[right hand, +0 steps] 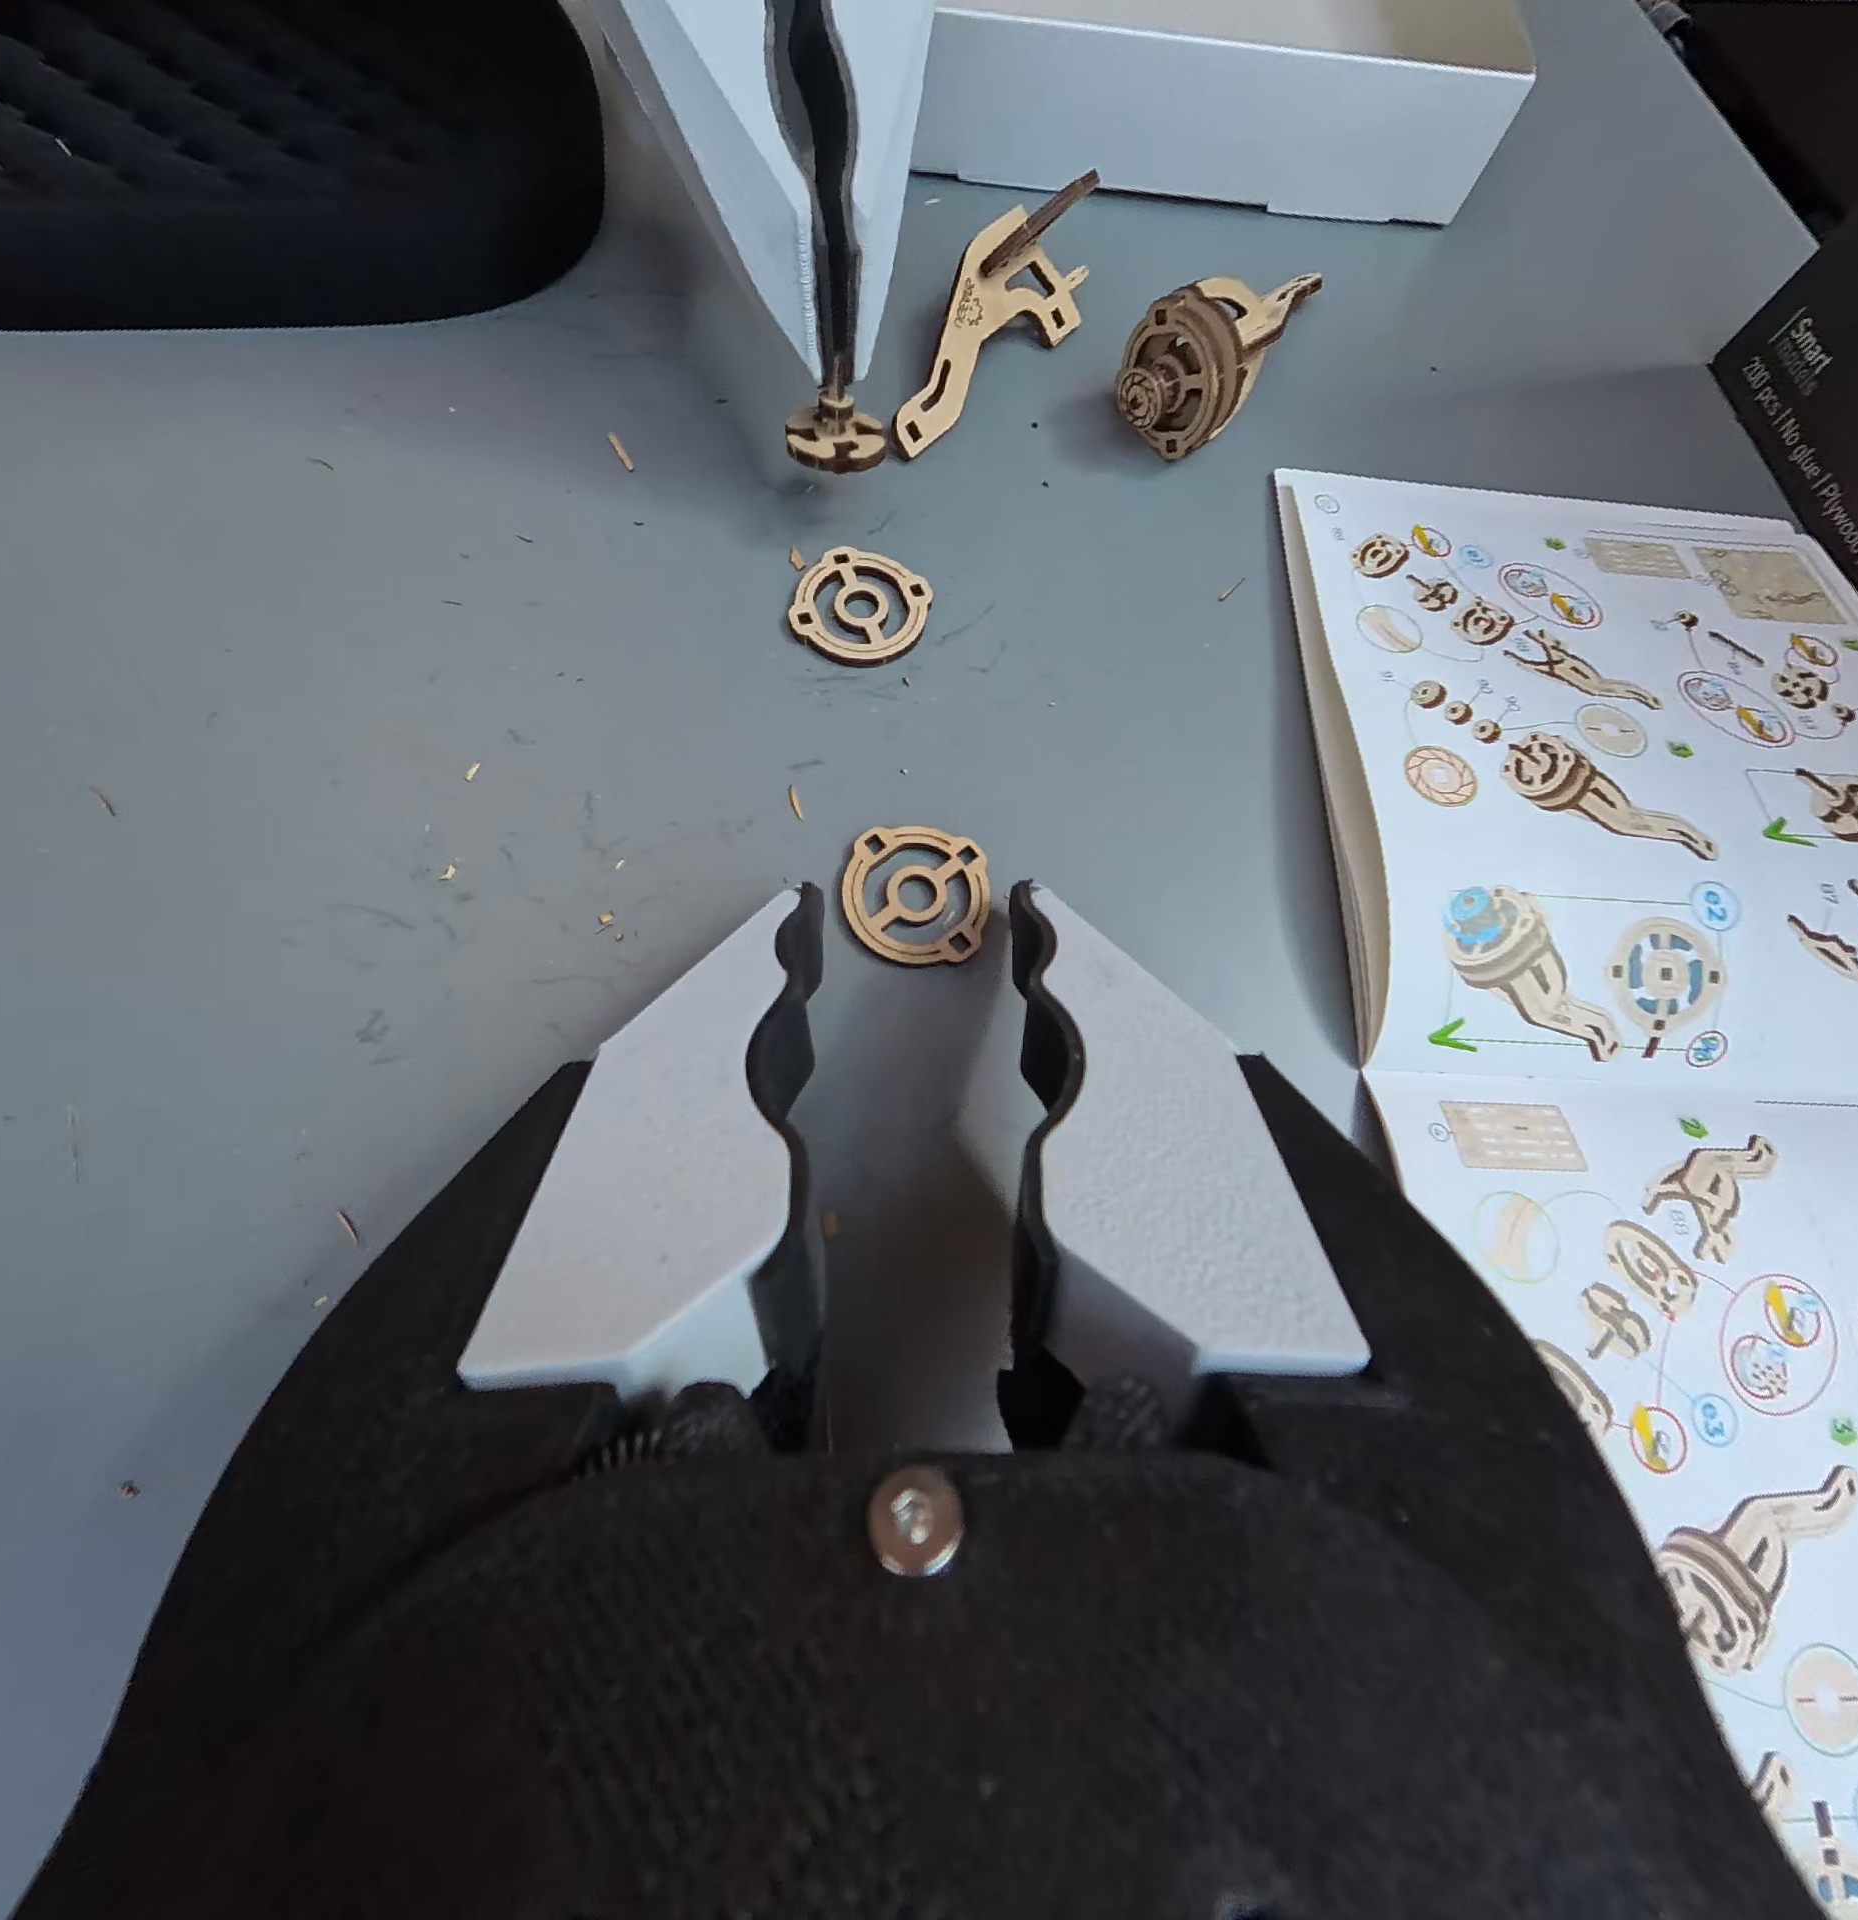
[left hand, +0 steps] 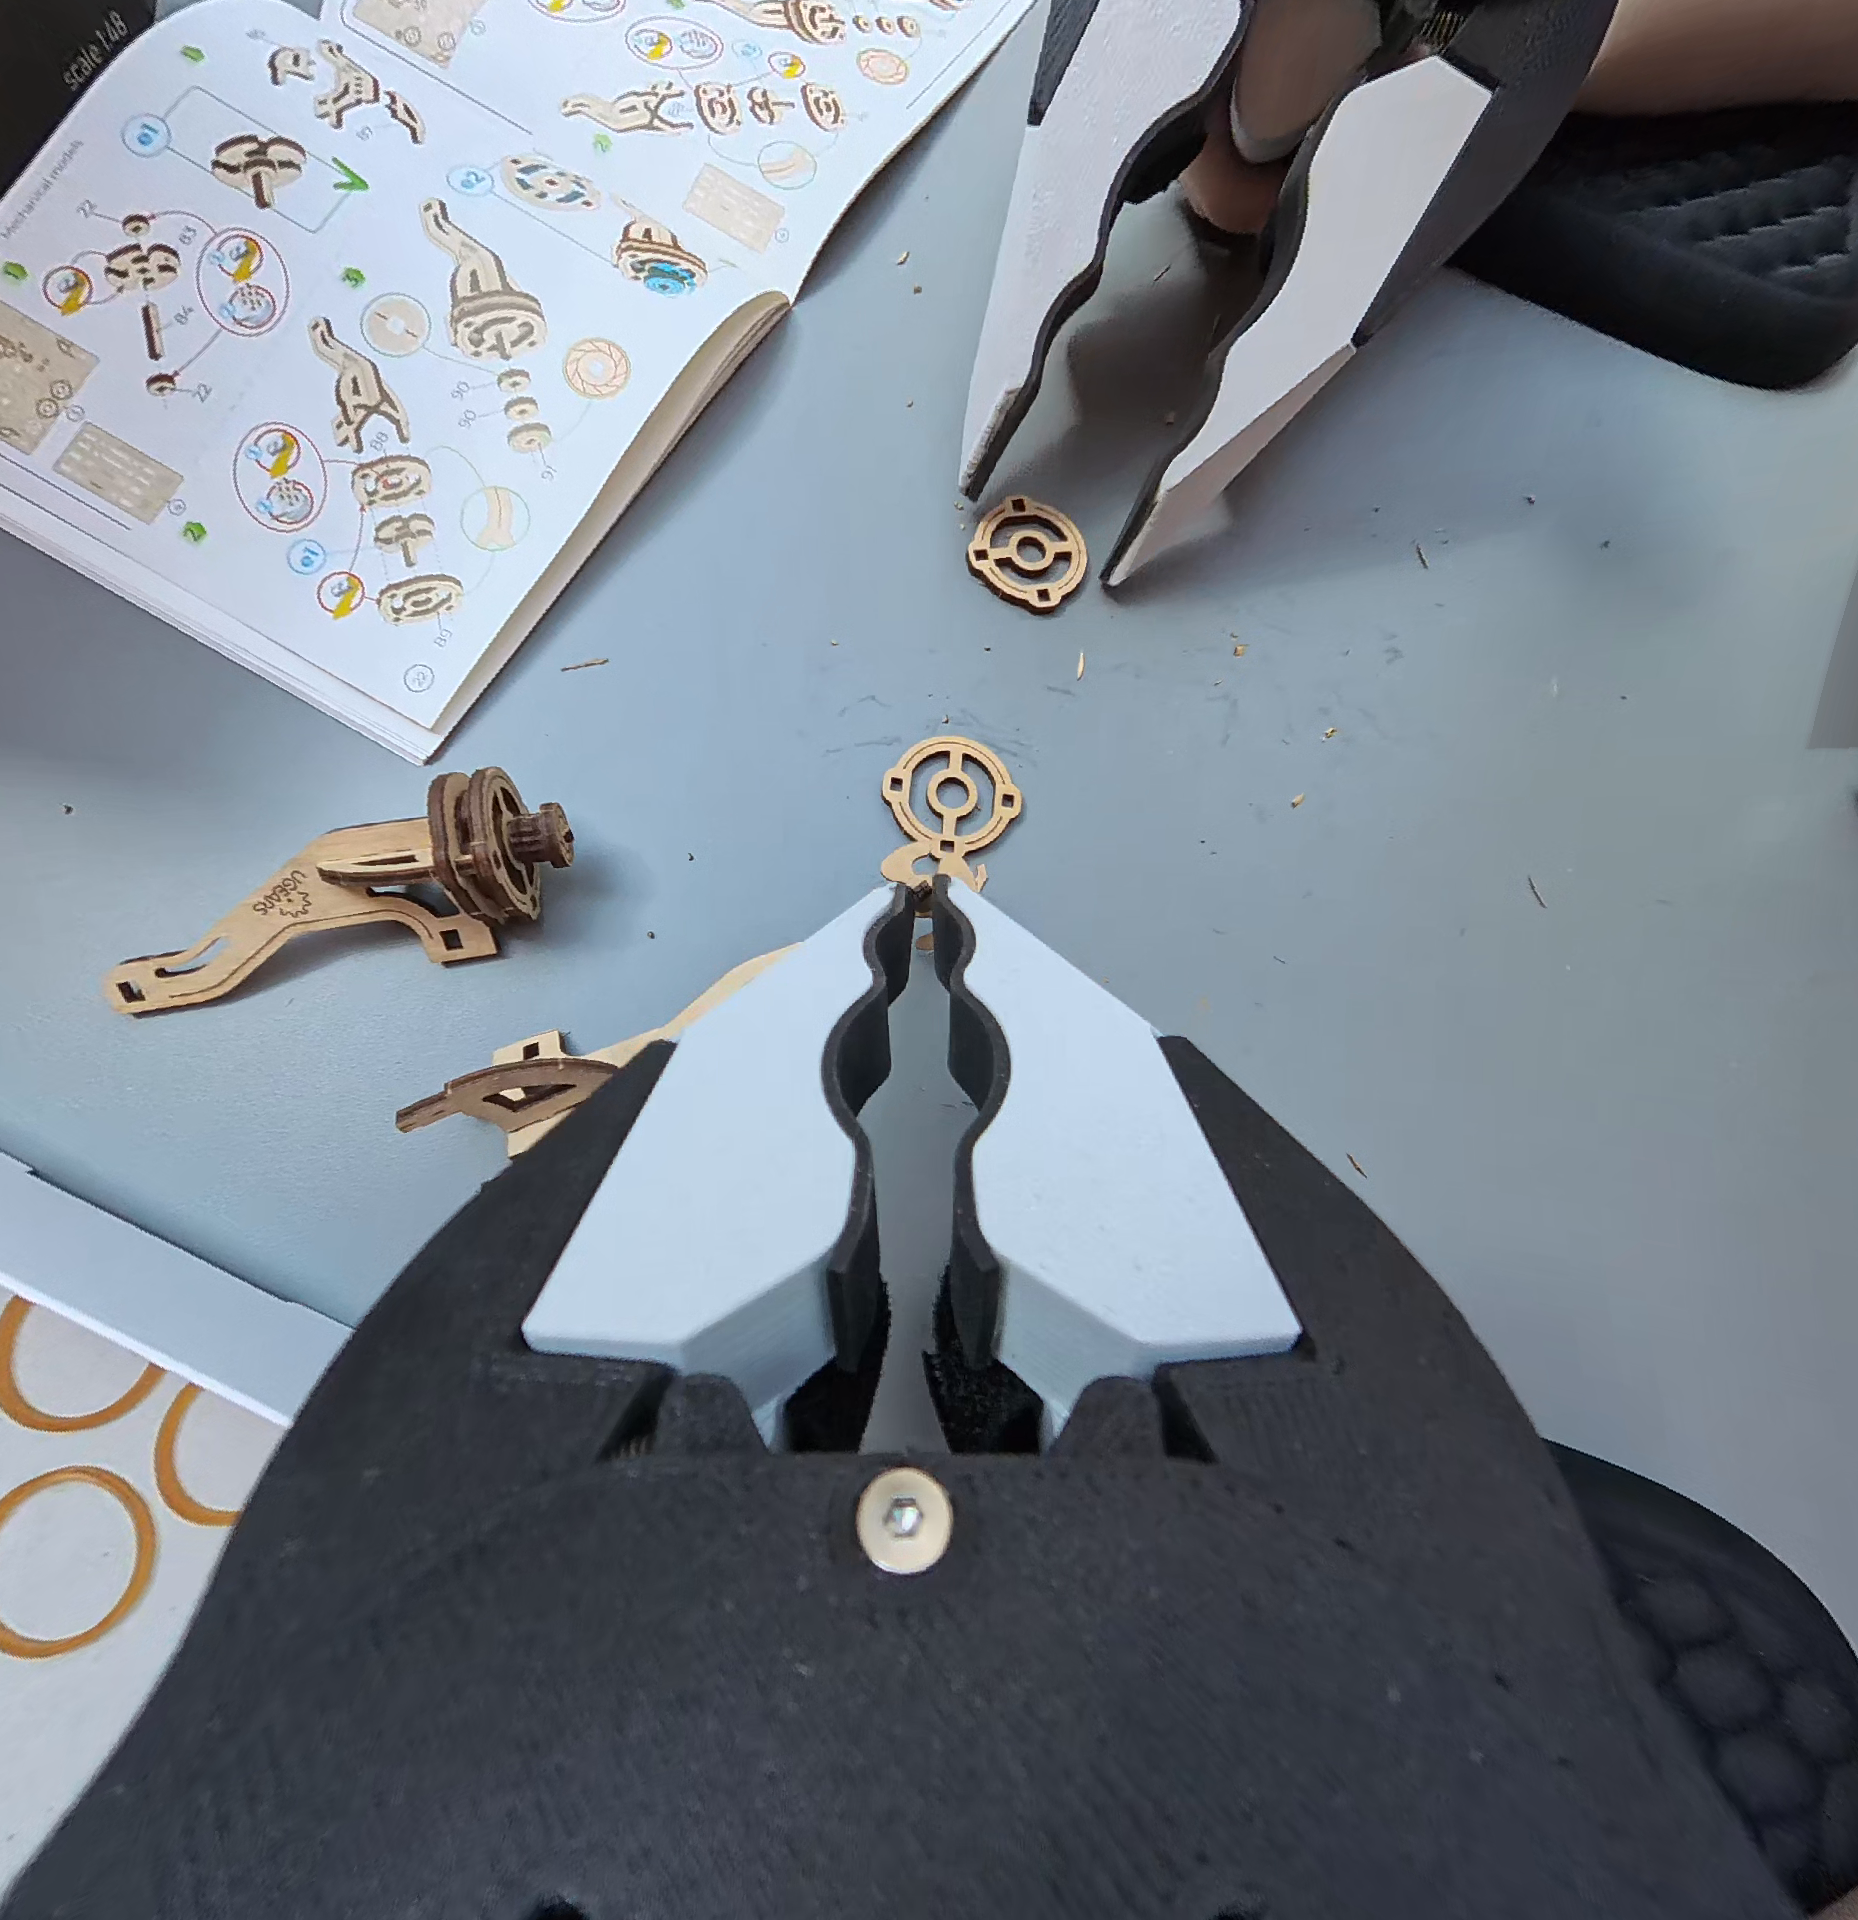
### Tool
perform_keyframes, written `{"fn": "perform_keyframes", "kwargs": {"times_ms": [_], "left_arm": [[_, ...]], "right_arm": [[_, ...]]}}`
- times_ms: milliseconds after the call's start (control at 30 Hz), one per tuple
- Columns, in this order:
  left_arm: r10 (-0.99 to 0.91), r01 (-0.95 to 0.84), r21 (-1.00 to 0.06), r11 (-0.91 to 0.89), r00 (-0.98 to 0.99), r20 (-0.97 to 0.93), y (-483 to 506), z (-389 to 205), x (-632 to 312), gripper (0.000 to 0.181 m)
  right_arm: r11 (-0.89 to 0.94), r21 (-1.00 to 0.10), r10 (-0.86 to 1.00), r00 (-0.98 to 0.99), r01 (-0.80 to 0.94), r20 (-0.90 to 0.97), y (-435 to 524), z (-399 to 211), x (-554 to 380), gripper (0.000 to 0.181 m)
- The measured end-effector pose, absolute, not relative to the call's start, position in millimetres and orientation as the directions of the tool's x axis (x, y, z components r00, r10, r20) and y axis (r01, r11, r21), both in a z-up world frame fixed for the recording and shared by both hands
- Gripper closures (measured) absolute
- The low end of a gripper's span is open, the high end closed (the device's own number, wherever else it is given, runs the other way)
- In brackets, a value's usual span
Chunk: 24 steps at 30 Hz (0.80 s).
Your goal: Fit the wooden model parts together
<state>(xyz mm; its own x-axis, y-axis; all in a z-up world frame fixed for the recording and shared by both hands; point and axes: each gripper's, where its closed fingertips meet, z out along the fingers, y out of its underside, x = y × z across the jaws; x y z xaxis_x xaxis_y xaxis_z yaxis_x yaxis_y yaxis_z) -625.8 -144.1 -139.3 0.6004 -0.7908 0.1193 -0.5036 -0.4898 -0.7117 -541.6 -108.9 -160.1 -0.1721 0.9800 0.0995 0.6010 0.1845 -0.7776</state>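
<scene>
Grey table [right hand: 385, 727]: left claw [left hand: 923, 891] pinches slotted hub [right hand: 834, 434]; right claw [right hand: 914, 904] spread around ring [right hand: 914, 896].

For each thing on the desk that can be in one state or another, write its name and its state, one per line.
Left gripper: jaws shut on small hub piece.
Right gripper: jaws open, either side of near ring disc, not gripping.
Near ring disc: flat on table, loose.
Far ring disc: flat, loose.
Wheel assembly: already fitted together, on its side.
Bracket arm: loose, unattached.
Instruction booklet: open.
White box: open.
</scene>
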Motion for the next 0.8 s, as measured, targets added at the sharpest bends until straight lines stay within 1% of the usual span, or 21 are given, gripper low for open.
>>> {"fn": "perform_keyframes", "kwargs": {"times_ms": [367, 800], "left_arm": [[-0.813, -0.563, -0.672, -0.481, 0.574, 0.101, -150.2, -148.7, -623.7, 0.180], [-0.824, -0.586, -0.660, -0.469, 0.559, 0.090, -153.4, -151.5, -623.9, 0.179]], "right_arm": [[0.173, -0.772, 0.982, -0.163, 0.611, 0.091, -107.9, -161.7, -541.7, 0.147], [0.176, -0.771, 0.981, -0.170, 0.612, 0.088, -109.6, -162.1, -541.6, 0.150]]}}
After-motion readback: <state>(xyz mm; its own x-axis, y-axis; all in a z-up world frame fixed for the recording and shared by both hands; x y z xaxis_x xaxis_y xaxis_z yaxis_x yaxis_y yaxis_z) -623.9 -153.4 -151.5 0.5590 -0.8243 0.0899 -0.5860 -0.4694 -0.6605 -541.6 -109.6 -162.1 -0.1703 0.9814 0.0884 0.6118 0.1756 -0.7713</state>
